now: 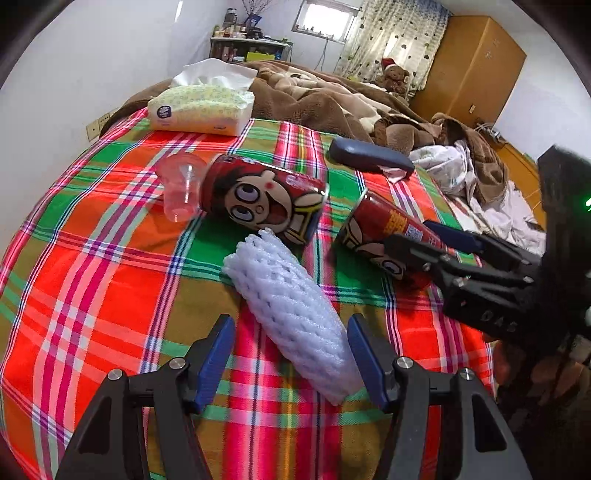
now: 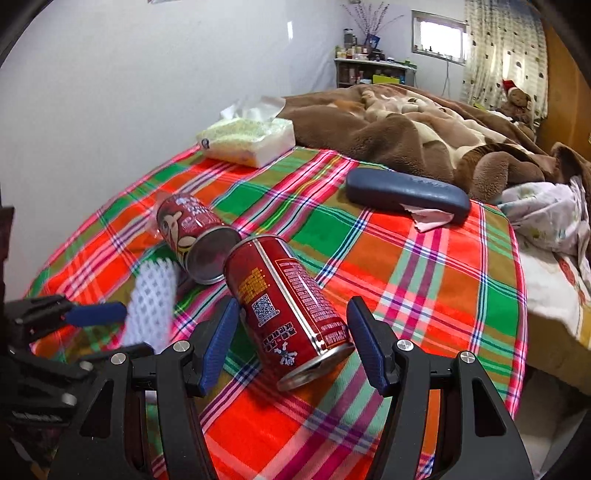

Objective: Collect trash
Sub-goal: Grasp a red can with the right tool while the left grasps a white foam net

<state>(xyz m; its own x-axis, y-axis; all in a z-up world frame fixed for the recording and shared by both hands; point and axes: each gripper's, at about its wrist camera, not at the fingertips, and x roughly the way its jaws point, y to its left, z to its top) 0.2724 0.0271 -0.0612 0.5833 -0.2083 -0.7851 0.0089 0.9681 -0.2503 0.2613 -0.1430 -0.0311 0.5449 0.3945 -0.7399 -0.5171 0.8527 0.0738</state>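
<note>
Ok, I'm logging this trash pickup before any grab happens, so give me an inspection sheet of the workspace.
Surface: plaid sheet on a bed.
Job's things: white foam net sleeve; two red cans lying down, near can, far can; clear plastic cup.
Clutter: tissue pack, dark case, brown blanket.
Grippers: left gripper open around the sleeve; right gripper open around the near can.
Cables: nothing seen nearby.
Surroundings: shelf, window, wardrobe.

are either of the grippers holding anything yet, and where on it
Nothing is held. The left gripper straddles the foam net, and the right gripper straddles a red can, pads clear on both.
</note>
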